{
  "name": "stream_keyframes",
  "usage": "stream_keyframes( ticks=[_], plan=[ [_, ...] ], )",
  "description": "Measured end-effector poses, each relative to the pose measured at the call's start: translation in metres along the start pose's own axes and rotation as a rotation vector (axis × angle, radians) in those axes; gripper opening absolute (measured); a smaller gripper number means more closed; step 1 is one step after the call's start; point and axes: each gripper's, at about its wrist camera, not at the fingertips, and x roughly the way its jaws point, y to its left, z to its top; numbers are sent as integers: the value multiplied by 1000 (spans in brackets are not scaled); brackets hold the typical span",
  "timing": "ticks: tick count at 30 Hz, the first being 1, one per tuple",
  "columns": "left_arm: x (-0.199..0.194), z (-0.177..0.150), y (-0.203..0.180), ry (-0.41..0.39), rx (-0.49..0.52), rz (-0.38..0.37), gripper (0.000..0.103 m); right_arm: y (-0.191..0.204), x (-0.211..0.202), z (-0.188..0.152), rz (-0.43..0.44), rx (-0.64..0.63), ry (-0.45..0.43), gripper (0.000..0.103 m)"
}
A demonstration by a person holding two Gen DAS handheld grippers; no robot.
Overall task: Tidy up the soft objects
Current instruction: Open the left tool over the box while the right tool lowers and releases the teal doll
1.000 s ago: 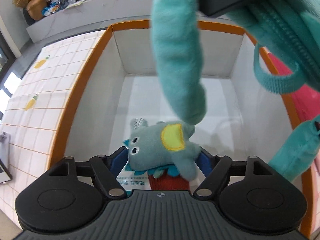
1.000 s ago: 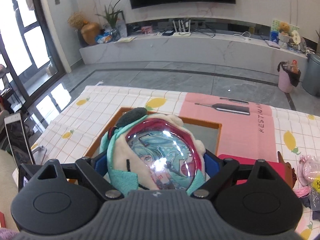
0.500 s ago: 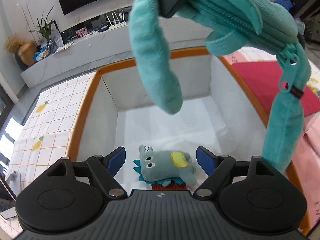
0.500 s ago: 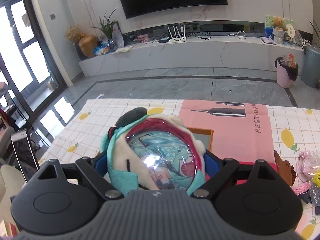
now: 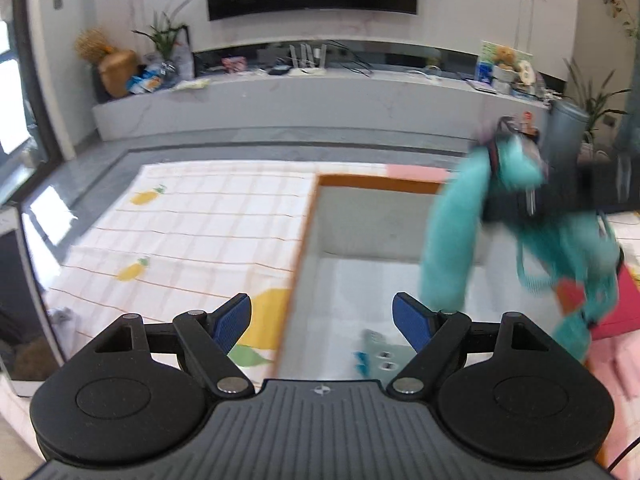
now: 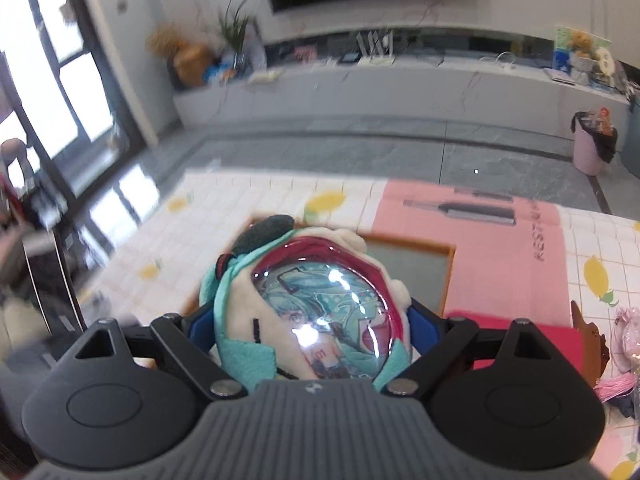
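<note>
Plush pouch, teal with a clear domed window, sits clamped in the right gripper above the orange-rimmed box. Left gripper gapes, holding nothing; small grey plush lies inside the box.

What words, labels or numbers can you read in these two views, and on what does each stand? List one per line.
"RESTAURAN", partly legible and cut off: printed sideways on the pink panel of the tablecloth.
Print under the clear dome of the teal plush pouch, held in the right gripper: too blurred.
Left wrist view: nothing readable.
</note>
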Motion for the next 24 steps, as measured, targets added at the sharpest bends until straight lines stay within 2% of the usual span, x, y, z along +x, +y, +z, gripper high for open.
stream_keyframes(
  ticks=[3,6,10,12,14,16,20,24],
  plan=[
    [-4,2,7,-21,1,53,94,11,18,-14,-23,-112,60,89],
    [-6,5,18,-39,-44,100,94,26,33,-27,-39,-260,129,89],
    [-5,8,31,-18,-118,47,94,37,51,-43,-29,-412,233,89],
    [-6,8,33,-12,-126,35,94,41,57,-49,-29,-472,269,89],
    [-5,7,31,-12,-114,35,94,44,65,-55,-63,-532,286,89],
    [-5,6,29,-11,-102,33,94,44,73,-58,-103,-568,298,89],
    [-5,3,21,-8,-67,25,94,38,91,-61,-100,-568,367,90],
    [-4,1,16,-8,-41,25,94,39,96,-62,-124,-606,371,91]
  ],
)
